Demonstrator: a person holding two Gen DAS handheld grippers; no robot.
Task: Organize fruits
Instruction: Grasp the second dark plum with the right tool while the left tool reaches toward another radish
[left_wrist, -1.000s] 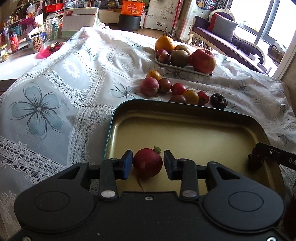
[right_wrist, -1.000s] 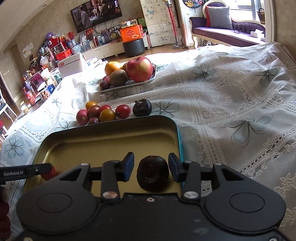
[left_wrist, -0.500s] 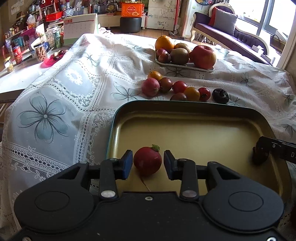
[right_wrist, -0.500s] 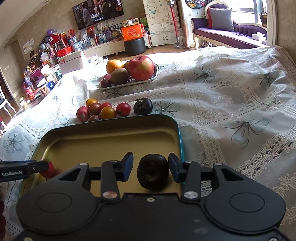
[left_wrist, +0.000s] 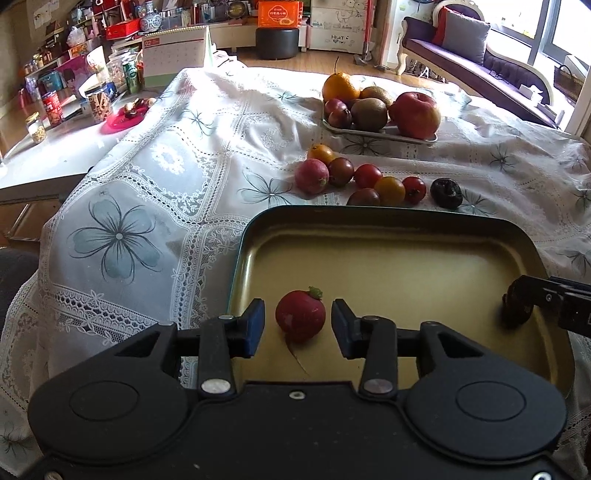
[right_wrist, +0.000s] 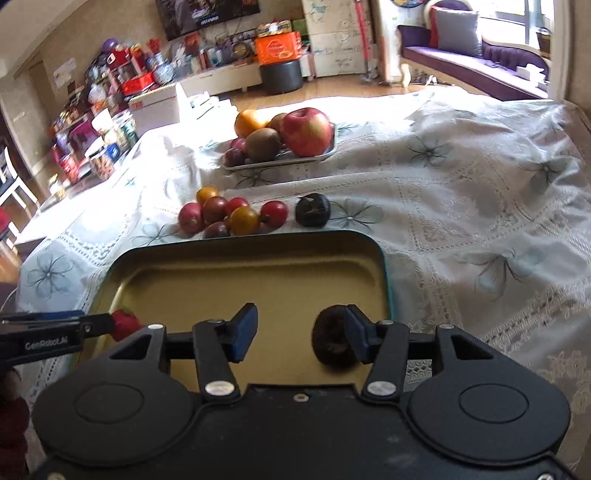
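Loose fruits (left_wrist: 369, 181) behind tray (left_wrist: 388, 221)

Most of the floor of the gold-lined, teal-rimmed metal tray (left_wrist: 388, 225) lies bare. A round red fruit (left_wrist: 300, 320) sits at its near left, a dark wrinkled fruit (right_wrist: 334, 339) at its near right corner. Just beyond its far rim, a cluster of small red and orange fruits (left_wrist: 365, 181) blocks the lace tablecloth (left_wrist: 155, 192); the cloth left and right of the tray is open.
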